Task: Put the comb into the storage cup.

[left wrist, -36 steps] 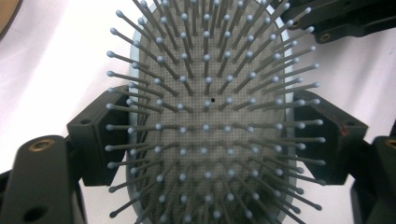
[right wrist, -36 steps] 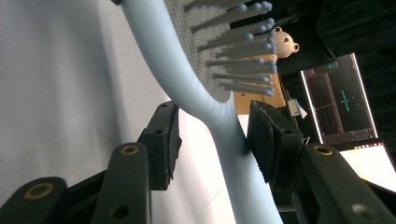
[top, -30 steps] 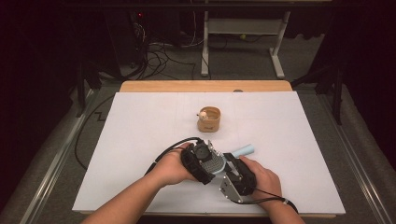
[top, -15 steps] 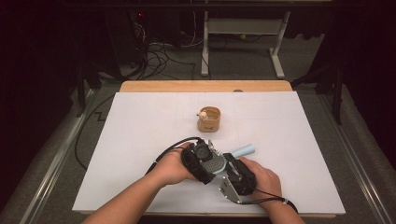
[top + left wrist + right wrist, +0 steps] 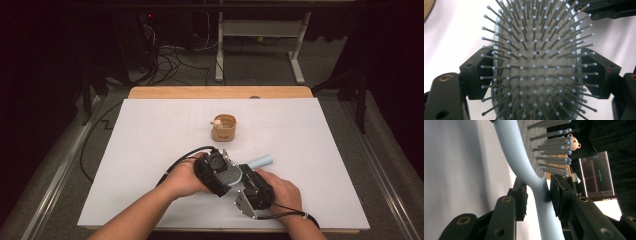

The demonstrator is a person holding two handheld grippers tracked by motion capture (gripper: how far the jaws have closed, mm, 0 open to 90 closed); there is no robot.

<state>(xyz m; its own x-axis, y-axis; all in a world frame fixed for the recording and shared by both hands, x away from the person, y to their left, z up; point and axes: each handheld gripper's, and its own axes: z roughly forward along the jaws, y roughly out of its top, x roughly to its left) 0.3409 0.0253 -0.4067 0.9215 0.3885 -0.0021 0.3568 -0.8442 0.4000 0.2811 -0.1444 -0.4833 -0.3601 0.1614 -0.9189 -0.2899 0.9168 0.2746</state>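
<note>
Near the wooden cup (image 5: 223, 128), the left gripper (image 5: 216, 172) clamps the hairbrush (image 5: 534, 62) head steady; the right gripper (image 5: 537, 195), jaws just closing, pinches its neck for handover.

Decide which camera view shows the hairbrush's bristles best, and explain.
The left gripper view: the hairbrush faces the camera, its ball-tipped bristles spread across the padded head between the black jaws. The right gripper view shows it edge-on, bristles in profile above the gripped neck. The high view shows a small patch of the head between the hands.
</note>
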